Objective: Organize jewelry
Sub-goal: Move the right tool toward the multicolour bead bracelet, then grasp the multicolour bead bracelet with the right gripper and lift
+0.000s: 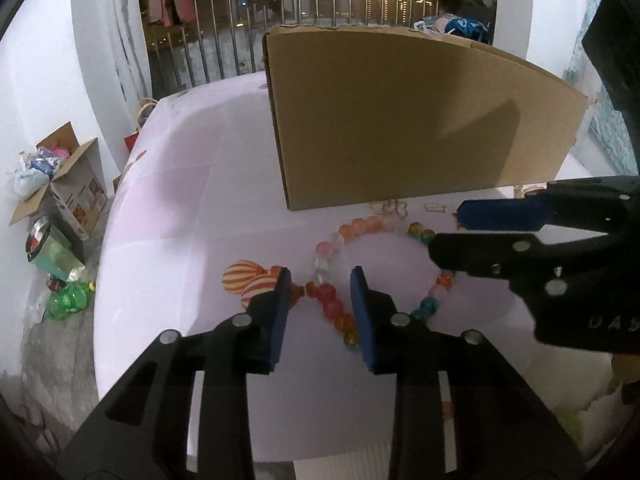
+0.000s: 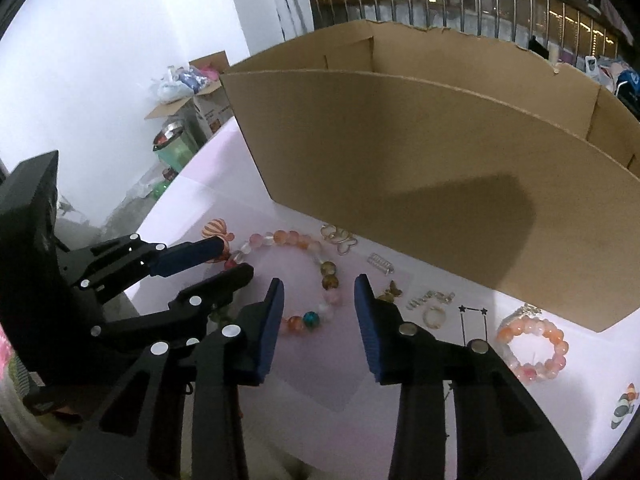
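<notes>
Bead necklace lies looped on worktop in front of cardboard box. Left hand-held gripper straddles its red-orange beads, jaws partly open, prob. not gripping. Right hand-held gripper partly open w/ far side of loop between jaws, holding nothing.

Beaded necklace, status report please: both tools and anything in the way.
Left tool open, straddling beaded necklace. Right tool open over its far side. Necklace flat on table. Cardboard box close behind; nothing blocking.
</notes>
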Action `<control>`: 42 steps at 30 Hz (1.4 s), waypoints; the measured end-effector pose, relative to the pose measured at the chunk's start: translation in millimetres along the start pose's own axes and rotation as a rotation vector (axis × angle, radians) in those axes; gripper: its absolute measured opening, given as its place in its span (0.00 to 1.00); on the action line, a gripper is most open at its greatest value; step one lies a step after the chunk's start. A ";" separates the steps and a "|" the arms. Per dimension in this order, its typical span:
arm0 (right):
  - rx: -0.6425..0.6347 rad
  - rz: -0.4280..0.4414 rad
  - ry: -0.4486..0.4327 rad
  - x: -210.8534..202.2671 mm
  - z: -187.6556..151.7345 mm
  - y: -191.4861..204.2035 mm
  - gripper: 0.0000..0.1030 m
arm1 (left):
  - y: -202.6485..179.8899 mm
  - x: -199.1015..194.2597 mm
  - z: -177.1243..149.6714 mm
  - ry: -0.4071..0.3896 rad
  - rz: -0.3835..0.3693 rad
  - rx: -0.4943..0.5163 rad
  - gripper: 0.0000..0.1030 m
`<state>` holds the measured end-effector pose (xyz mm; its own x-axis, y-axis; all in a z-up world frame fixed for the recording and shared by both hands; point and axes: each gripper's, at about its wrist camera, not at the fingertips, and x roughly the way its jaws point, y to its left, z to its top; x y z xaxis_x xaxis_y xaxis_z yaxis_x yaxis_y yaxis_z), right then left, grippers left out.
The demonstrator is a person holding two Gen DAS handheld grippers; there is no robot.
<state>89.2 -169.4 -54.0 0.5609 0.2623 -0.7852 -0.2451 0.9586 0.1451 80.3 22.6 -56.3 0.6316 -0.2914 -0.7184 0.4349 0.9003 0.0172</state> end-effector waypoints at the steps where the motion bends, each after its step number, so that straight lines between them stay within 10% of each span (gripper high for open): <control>1: 0.002 0.000 0.003 1.0 0.0 0.1 0.33 | 0.7 1.1 0.8 0.000 -0.003 0.001 0.24; 14: 0.030 -0.036 0.023 13.7 -1.9 2.8 0.10 | 3.2 8.2 4.6 -0.007 0.009 -0.016 0.08; 42: 0.028 0.012 -0.102 -49.3 13.0 7.6 0.10 | -4.2 -71.0 24.4 -0.174 0.043 -0.127 0.08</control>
<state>70.0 -173.7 -6.4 0.6362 0.2826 -0.7179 -0.2311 0.9576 0.1722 49.3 31.6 11.5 0.7537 -0.2934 -0.5880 0.3281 0.9433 -0.0501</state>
